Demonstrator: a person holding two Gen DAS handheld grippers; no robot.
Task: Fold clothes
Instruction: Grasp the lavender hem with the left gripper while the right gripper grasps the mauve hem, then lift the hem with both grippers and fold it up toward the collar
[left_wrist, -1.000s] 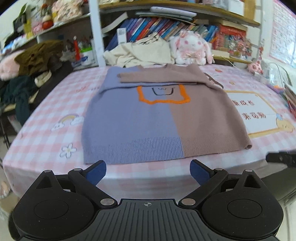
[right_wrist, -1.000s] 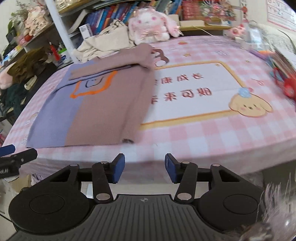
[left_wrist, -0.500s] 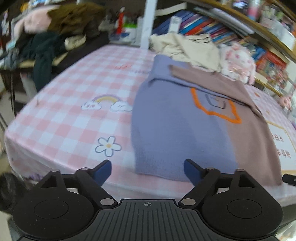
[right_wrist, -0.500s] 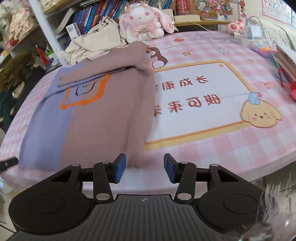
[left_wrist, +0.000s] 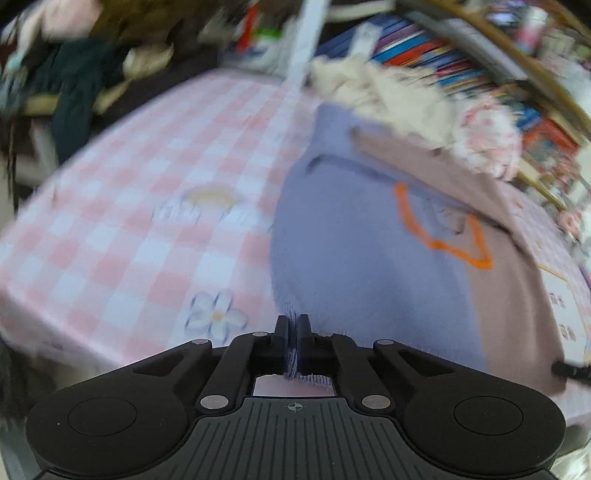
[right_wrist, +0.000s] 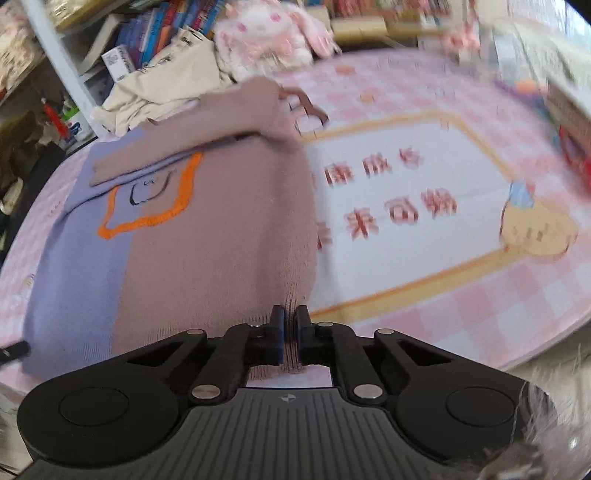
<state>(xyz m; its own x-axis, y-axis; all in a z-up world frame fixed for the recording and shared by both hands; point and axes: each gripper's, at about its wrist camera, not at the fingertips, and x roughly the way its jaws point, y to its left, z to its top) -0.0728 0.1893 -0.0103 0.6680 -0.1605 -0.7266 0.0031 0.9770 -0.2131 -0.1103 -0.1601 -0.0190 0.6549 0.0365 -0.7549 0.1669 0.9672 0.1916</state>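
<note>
A pink-and-white checked tablecloth (left_wrist: 122, 206) covers the table, printed with a rainbow and clouds (left_wrist: 207, 206) and a white flower (left_wrist: 216, 314). On its other side sits a white panel with red characters (right_wrist: 388, 192) and a cartoon puppy (right_wrist: 535, 229). A cream garment (right_wrist: 162, 85) lies heaped at the far edge beside a pink plush rabbit (right_wrist: 273, 33). Behind them stand shelved books (right_wrist: 159, 26). Dark clothes (left_wrist: 81, 85) are piled at the far left, blurred
</note>
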